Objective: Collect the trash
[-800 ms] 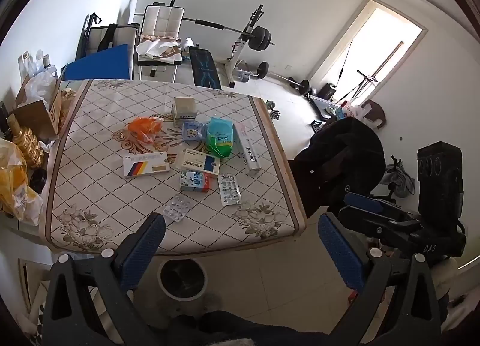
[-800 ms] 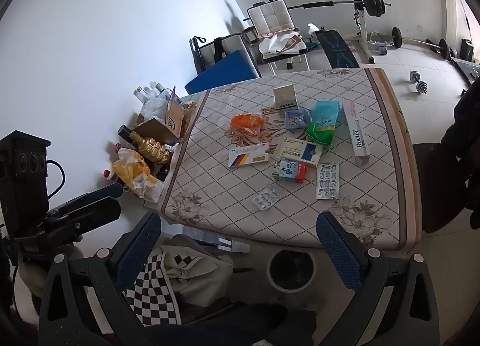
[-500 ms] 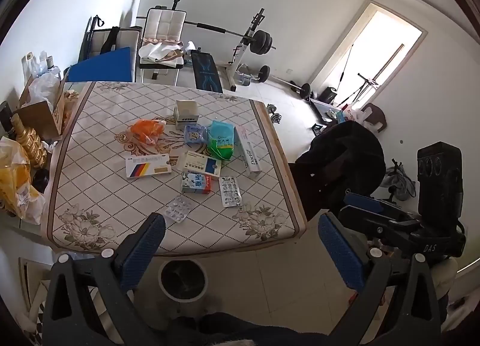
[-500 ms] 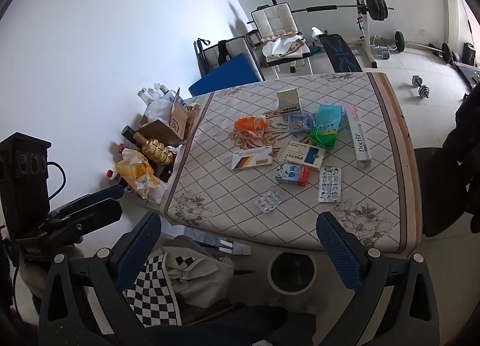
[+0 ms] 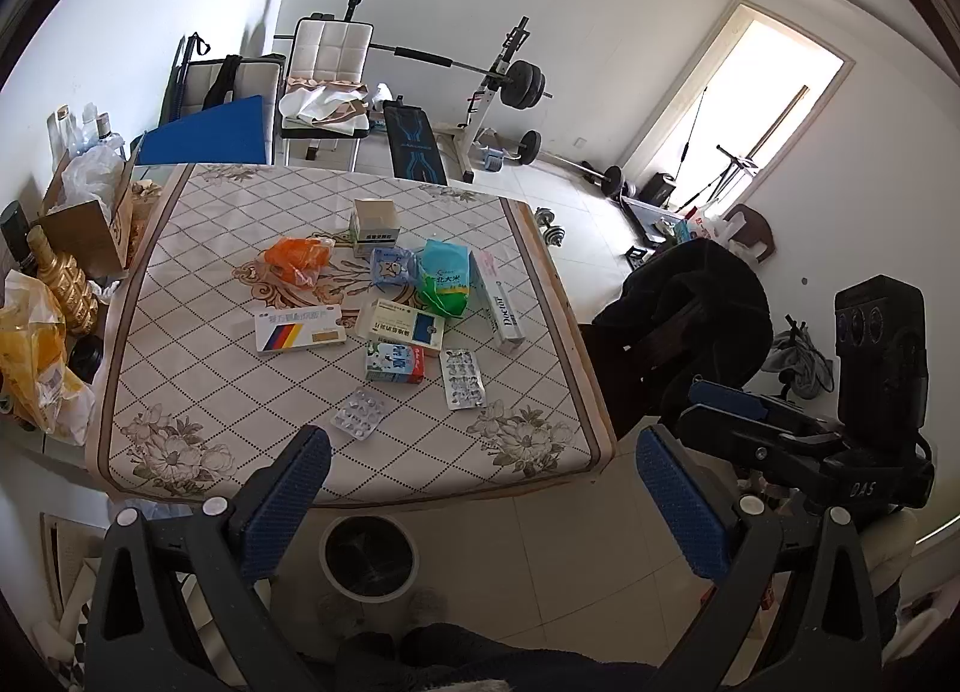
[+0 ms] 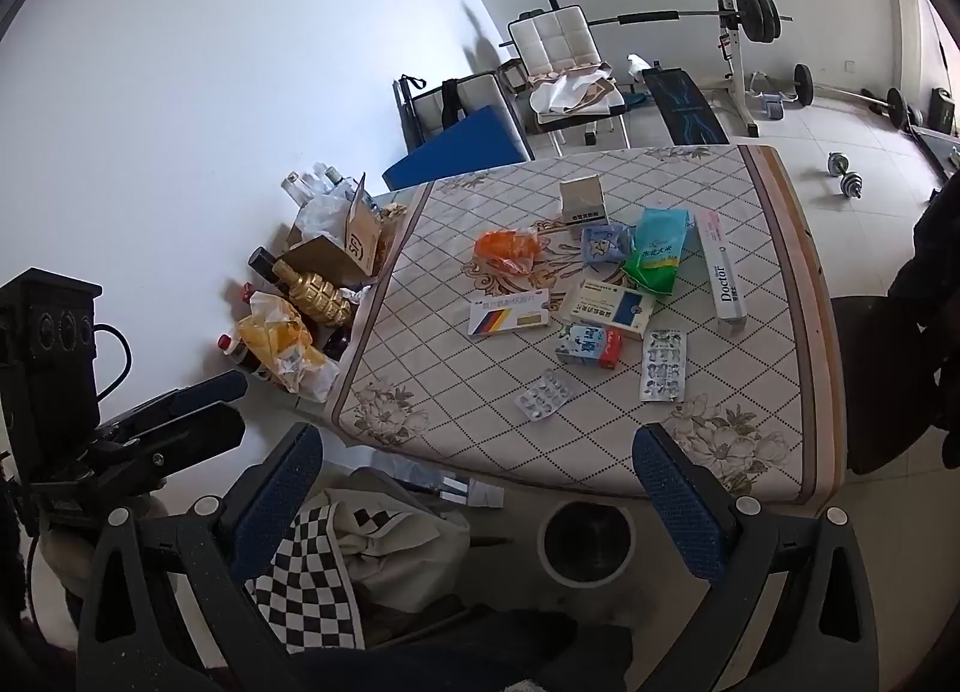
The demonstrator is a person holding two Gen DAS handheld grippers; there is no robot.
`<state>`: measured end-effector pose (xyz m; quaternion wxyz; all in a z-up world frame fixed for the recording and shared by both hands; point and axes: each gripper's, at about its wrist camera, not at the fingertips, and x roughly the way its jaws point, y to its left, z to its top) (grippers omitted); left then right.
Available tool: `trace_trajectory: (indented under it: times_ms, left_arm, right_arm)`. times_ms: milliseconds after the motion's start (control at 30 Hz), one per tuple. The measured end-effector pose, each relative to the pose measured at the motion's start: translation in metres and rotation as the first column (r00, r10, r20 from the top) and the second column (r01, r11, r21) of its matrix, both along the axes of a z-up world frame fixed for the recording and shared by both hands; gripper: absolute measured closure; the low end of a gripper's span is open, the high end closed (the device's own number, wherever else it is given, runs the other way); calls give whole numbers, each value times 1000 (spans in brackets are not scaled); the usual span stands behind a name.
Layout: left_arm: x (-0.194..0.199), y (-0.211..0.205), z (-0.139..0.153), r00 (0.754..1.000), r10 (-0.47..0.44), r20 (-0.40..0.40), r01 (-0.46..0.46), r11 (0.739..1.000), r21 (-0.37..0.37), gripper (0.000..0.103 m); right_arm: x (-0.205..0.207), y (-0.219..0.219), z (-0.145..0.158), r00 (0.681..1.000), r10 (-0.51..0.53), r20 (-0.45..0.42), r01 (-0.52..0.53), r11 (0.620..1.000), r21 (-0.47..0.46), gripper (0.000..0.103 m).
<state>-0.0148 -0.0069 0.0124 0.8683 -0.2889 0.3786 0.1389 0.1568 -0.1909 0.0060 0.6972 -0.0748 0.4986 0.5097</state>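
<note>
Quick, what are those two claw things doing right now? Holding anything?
Left gripper: open, holding nothing, poised short of the table.
Right gripper: open, holding nothing, also short of the table.

On the table (image 5: 198, 392) ahead of me, boxes surround the rice bag (image 5: 444, 278); two blister packs (image 5: 359, 415) lie nearest; the bin (image 5: 367, 555) stands below its edge.
</note>
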Motion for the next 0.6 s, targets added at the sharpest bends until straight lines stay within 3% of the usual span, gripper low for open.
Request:
trace_trajectory:
  times_ms: [600]
  left_arm:
    - [-2,-1,-1,1000,-1,-1,1,1000,-1,0]
  right_arm:
    - [-5,0,0,1000,5,3,-5,1000,3,0]
